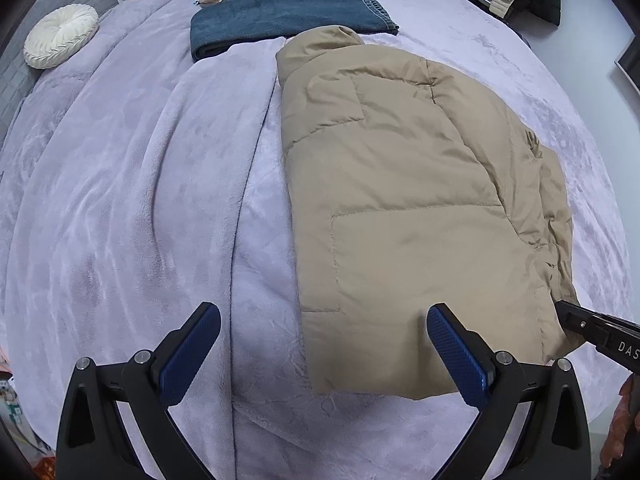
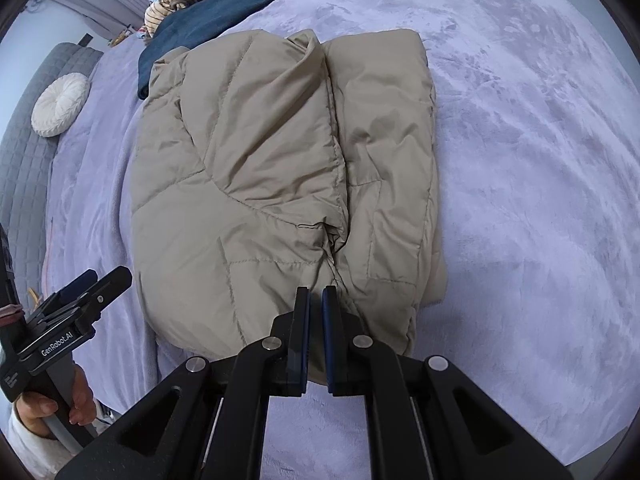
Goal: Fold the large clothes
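Tan jacket lies partly folded on the bed, right of centre, collar at the far end. Left gripper spread wide, empty, over the jacket's near left corner. Right gripper nearly pressed together at the near hem; can't tell if fabric is pinched. Folded jeans sit just beyond the collar, round white cushion far left.

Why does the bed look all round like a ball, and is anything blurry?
Left wrist view: the fisheye lens bulges the purple blanket, black corners, soft even light, sharp tan jacket. Right wrist view: same bulge; the jacket stays sharp, with shadows only in its creases.
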Tool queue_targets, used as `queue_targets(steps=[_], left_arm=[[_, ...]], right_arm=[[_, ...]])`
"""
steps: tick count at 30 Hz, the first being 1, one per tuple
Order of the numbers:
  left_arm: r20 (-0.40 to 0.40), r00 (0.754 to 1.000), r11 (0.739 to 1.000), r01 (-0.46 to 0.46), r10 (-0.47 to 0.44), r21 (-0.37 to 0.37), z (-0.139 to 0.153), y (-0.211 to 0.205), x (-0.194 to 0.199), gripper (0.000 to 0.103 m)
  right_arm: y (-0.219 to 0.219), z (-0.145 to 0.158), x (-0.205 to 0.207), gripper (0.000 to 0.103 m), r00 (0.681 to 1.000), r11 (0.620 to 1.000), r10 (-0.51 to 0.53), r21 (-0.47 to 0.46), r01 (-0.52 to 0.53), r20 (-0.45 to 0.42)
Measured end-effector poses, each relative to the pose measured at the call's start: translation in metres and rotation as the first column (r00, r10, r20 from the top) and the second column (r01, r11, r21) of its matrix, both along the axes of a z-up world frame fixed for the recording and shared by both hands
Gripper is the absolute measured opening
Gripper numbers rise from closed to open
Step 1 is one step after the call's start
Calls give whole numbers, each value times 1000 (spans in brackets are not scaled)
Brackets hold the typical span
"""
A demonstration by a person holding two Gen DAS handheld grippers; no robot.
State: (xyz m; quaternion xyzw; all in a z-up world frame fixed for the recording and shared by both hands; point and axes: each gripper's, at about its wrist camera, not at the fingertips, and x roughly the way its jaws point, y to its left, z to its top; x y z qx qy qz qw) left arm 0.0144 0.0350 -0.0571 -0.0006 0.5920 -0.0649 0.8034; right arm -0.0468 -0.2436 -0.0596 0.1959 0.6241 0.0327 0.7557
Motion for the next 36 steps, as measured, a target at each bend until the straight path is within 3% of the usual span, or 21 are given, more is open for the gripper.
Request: queue_targets(steps=[19,36], left_arm=[[22,999,999,-40,40,15,48,-24,-43,103],[59,994,995,-96,95,15,84,-31,-100,103]], right_arm=[[-18,32,-27,7,998,996,57,72,-59,32],[-27,70,-66,7,988,993,109,26,-112,114]])
